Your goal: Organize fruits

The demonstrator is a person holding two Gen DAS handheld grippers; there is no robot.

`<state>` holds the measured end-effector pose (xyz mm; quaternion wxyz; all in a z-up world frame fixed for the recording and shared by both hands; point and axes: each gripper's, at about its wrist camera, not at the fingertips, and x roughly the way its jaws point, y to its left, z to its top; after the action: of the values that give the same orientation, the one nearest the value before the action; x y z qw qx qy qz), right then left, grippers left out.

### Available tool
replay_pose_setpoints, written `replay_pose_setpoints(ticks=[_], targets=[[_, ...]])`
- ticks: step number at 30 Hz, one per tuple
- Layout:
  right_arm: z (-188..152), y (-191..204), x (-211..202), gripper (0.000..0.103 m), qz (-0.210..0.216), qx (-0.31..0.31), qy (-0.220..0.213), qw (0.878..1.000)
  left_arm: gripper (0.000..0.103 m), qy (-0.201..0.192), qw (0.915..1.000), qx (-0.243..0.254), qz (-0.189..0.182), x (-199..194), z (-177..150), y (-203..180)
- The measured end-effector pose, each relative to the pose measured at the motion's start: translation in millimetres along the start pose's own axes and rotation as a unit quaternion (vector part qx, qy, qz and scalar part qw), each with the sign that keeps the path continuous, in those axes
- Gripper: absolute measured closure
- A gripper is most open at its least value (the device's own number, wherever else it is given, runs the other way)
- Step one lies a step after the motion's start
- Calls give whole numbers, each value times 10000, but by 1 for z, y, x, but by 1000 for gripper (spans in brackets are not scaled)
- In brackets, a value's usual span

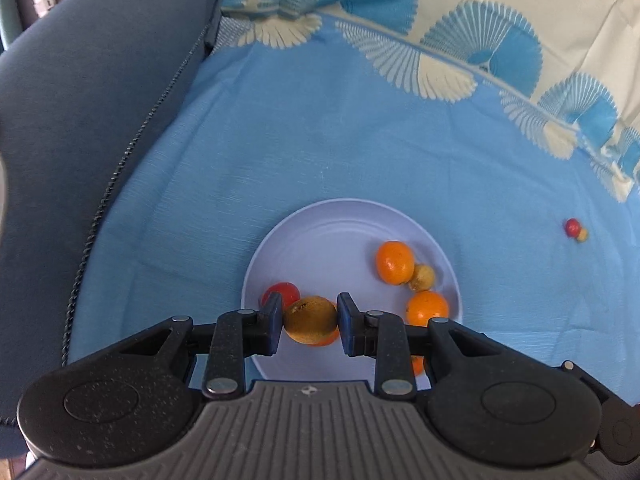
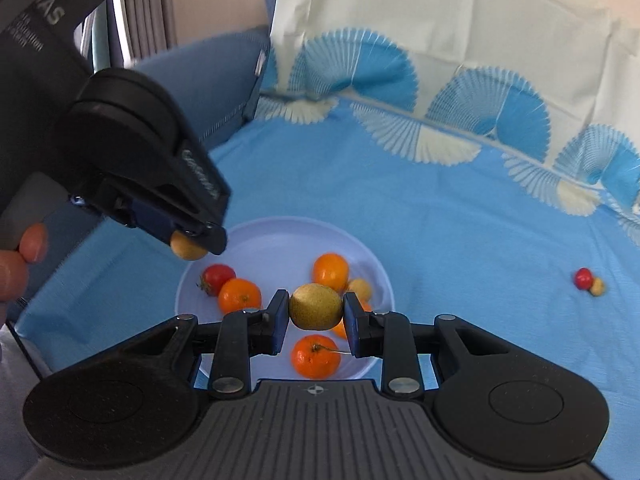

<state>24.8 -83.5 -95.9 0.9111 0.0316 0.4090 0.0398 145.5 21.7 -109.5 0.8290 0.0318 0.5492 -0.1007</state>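
Observation:
A pale lilac plate (image 1: 344, 220) (image 2: 280, 236) lies on a blue cloth. On it are several oranges (image 1: 394, 262) (image 2: 239, 295), a red fruit (image 1: 286, 291) (image 2: 218, 276) and a small yellow fruit (image 1: 423, 277) (image 2: 361, 288). My left gripper (image 1: 309, 320) is shut on a yellow-brown fruit (image 1: 310, 317) above the plate's near left part; it also shows in the right wrist view (image 2: 196, 246), with that fruit (image 2: 185, 249) over the plate's left rim. My right gripper (image 2: 315, 307) is shut on a yellow-green fruit (image 2: 315, 307) above the plate's near part.
A small red fruit (image 1: 572, 226) (image 2: 583, 278) and a small yellow fruit (image 1: 582, 234) (image 2: 597, 287) lie together on the cloth at the right. A blue-grey cushion (image 1: 100, 120) borders the left. A patterned blue and cream cloth (image 1: 460, 40) rises at the back.

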Motion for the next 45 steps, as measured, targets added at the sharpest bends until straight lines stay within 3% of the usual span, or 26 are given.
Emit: replay_pose_setpoints(ticks=[6, 7, 8, 9, 10, 11, 12, 14, 16, 20, 23, 26, 29, 37, 45], targets=[[0, 3, 28, 73, 13, -174, 149, 9997, 71, 57, 9998, 139, 129, 26, 11, -4], [0, 2, 32, 73, 10, -180, 165, 9997, 63, 20, 9997, 202, 145, 27, 13, -5], [1, 2, 36, 73, 9, -180, 177, 9997, 41, -14, 9995, 271, 142, 27, 15, -6], [1, 2, 39, 72, 28, -178, 176, 9997, 27, -72, 9994, 300, 132, 27, 16, -7], [2, 2, 43, 72, 57, -179, 162, 9997, 3, -181, 9993, 285, 139, 24, 17, -6], [3, 1, 46, 71, 98, -188, 138, 9997, 0, -339, 9990, 246, 166, 19, 18, -7], [4, 1, 47, 68, 150, -210, 112, 9996, 0, -495, 9983, 215, 217, 13, 17, -5], [7, -1, 45, 41, 191, -293, 69, 9994, 0, -569, 9975, 237, 333, 4, 16, -4], [10, -3, 36, 26, 226, -339, -6, 9992, 0, -605, 9974, 168, 365, -6, 12, 0], [7, -8, 5, 15, 102, -307, -71, 9995, 0, -526, 9978, 26, 394, -33, -11, 9], [-1, -8, -25, 9, -62, -159, -70, 9998, 0, -381, 9972, -100, 634, -52, -35, 14], [-13, -3, -57, 5, -237, -146, -155, 9995, 0, -187, 9970, -256, 706, -66, -59, 16], [-22, 2, -86, 3, -429, -154, -365, 9983, 0, -238, 9966, -118, 782, -78, -81, 14], [-46, 2, -136, 2, -564, 150, -647, 9962, 0, -651, 9933, 165, 941, -114, -121, 4], [-61, 6, -171, 1, -544, 197, -923, 9940, 0, -915, 9899, 262, 1047, -141, -133, -7]])
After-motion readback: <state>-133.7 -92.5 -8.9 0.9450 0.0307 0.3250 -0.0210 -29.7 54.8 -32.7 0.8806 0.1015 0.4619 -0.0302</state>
